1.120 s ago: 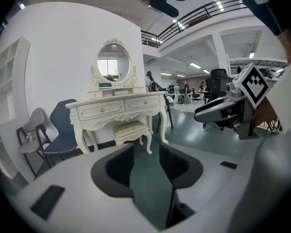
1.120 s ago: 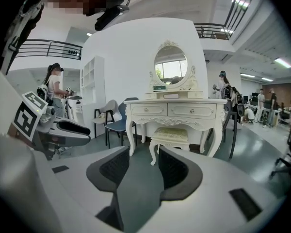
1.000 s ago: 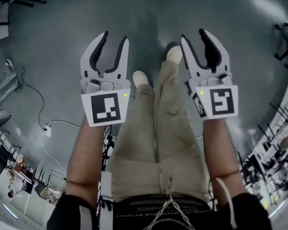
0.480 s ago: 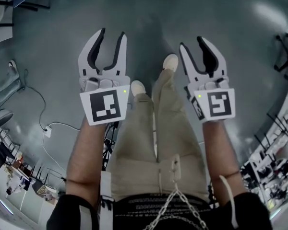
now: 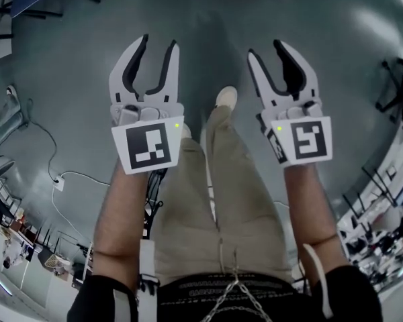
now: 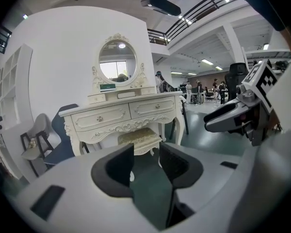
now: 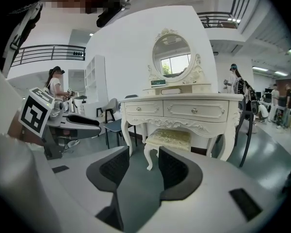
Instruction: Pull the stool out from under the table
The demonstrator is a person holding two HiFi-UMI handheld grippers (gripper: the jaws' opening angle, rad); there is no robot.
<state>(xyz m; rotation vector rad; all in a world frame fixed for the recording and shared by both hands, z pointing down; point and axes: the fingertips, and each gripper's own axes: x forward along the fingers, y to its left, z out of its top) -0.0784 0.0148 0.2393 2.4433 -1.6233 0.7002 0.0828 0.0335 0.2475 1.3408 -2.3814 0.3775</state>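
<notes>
A cream stool point(image 6: 138, 137) point(image 7: 169, 140) with a cushioned top and carved legs stands tucked under the white dressing table point(image 6: 121, 115) point(image 7: 184, 110), which carries an oval mirror point(image 7: 171, 57). Both lie some way ahead of me. My left gripper point(image 5: 150, 51) point(image 6: 145, 164) is held out in front with its jaws apart and nothing between them. My right gripper point(image 5: 278, 52) point(image 7: 144, 169) is beside it, also open and empty. The head view shows only the grippers, the person's arms and legs, and grey floor point(image 5: 67, 79); the stool is not in it.
A blue chair point(image 6: 63, 144) and a grey chair point(image 6: 36, 135) stand left of the table. A dark chair point(image 7: 245, 125) sits at its right. A cable and socket point(image 5: 57, 180) lie on the floor at left. People and desks fill the far background.
Both grippers have travelled forward over the floor together. The person's feet have stepped ahead. Jaws of both stay equally apart.
</notes>
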